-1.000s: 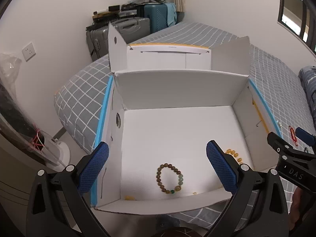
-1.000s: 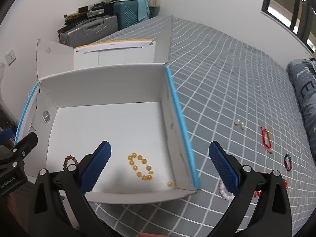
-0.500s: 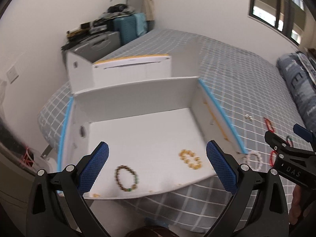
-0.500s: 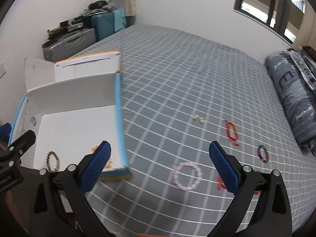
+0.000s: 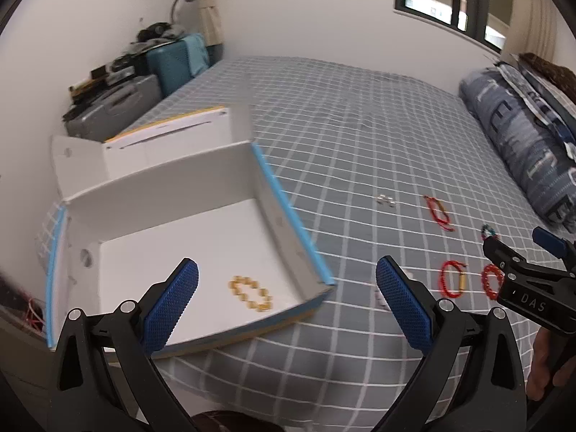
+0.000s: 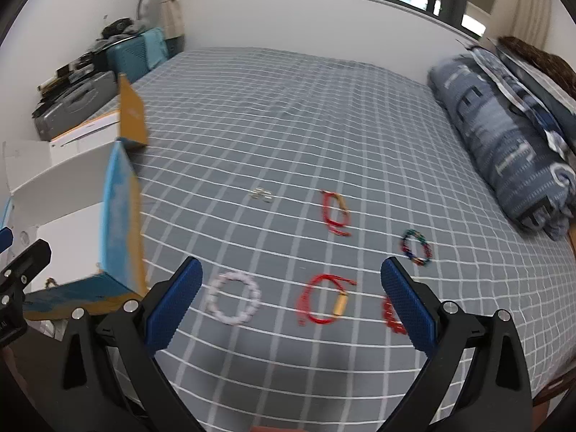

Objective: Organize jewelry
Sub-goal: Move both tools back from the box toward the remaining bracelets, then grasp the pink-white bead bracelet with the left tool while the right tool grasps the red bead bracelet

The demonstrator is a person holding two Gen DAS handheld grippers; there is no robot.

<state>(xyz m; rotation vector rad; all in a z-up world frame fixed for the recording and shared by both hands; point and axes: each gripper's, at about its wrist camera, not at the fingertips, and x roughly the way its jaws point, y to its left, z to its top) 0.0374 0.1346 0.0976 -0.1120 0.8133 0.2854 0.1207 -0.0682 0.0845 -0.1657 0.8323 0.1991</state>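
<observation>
My claw (image 6: 289, 293) wears rough, dimpled blue rubbery pads (image 6: 172, 304) on matt black plastic. The bed (image 6: 324, 108) is soft checked cloth; the box (image 5: 187, 244) is smooth matt white cardboard.

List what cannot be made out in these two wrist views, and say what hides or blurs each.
- White box, right wrist view: its interior, hidden by the blue wall and the frame edge.
- Red bead bracelet, right wrist view: partly behind the right hand-held gripper's finger.
- Small silver pieces, left wrist view: too small to identify.
</observation>
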